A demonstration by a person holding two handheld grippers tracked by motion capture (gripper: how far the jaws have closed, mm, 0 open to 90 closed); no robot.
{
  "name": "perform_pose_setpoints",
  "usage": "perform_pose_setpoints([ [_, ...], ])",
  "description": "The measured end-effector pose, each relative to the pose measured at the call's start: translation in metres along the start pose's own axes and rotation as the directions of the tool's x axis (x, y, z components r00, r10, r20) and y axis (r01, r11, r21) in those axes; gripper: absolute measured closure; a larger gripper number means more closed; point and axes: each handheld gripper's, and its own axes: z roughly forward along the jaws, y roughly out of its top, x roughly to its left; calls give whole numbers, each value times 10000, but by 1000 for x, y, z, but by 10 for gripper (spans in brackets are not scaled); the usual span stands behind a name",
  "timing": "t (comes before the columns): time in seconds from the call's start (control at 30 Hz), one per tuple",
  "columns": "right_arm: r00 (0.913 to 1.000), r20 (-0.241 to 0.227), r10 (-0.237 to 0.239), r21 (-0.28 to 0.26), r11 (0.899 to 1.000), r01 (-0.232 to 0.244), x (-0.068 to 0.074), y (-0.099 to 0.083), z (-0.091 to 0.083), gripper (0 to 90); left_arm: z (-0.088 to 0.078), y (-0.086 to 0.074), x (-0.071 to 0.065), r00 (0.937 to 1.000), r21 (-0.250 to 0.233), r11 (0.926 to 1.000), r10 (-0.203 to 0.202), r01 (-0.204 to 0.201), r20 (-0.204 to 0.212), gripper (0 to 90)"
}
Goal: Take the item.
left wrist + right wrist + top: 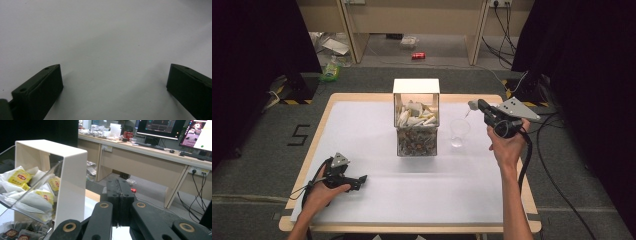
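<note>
The right gripper (474, 106) is raised just above and behind the clear plastic cup (459, 132), its jaws pressed together on what looks like a tea bag with a thread hanging down — the bag itself is too small to make out for certain; the cup stands just beside the tea-bag box (416, 118). The bag seems picked but not yet dropped in, so lowering and release remain; the left gripper (360, 179) rests spread wide and empty on the white table (412, 200).

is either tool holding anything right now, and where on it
The right tool is shut on a tea bag, pinched at its edge above the clear cup. The left tool is open, holding nothing.
</note>
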Motion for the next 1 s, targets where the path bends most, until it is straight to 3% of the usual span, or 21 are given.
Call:
perform_pose_setpoints([
  [1.0,9982,98,599,234,9979,-601,0,-42,23,900,0,0,0,10000,-7,10000,-9,9,-6,0],
])
